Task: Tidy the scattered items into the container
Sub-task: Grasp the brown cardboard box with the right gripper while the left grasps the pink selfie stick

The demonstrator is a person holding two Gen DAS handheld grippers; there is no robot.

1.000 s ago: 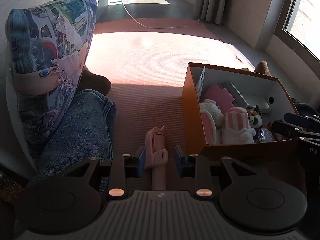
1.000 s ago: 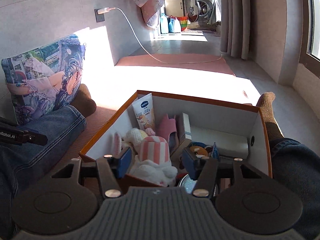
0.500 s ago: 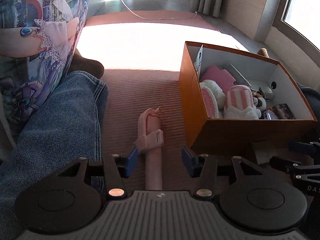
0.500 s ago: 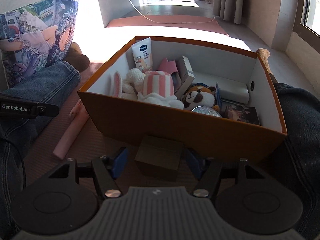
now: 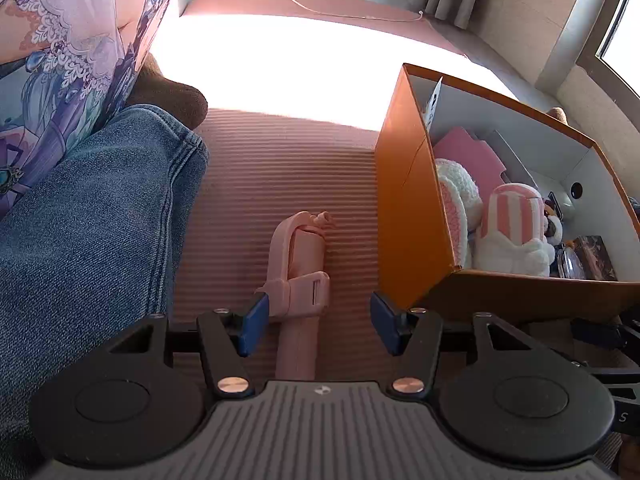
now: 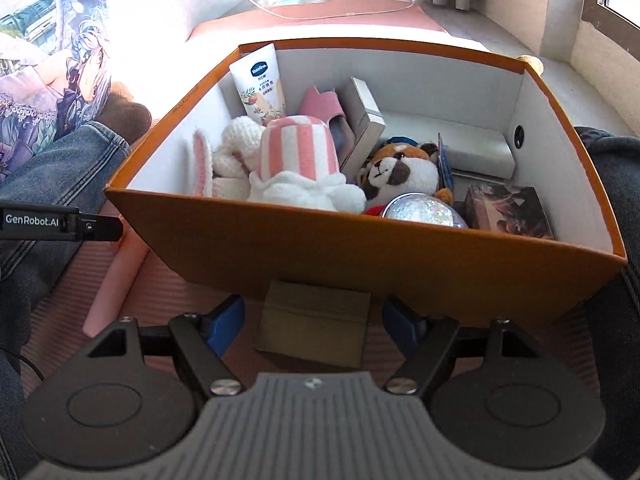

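On ribbed pink mat (image 5: 280, 168): orange box (image 6: 360, 256).

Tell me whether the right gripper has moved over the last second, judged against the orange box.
Yes. The right gripper dropped from over the orange box to the mat before it, straddling the small brown box.

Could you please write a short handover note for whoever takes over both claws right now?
Left claw: open, straddling the pink selfie stick on the mat, nothing gripped.
Right claw: open, either side of the small brown box in front of the orange box, not gripped.
Done: lotion tube, striped plush, fox toy and more are inside.
Left: grasp the stick and the brown box, then place both inside.
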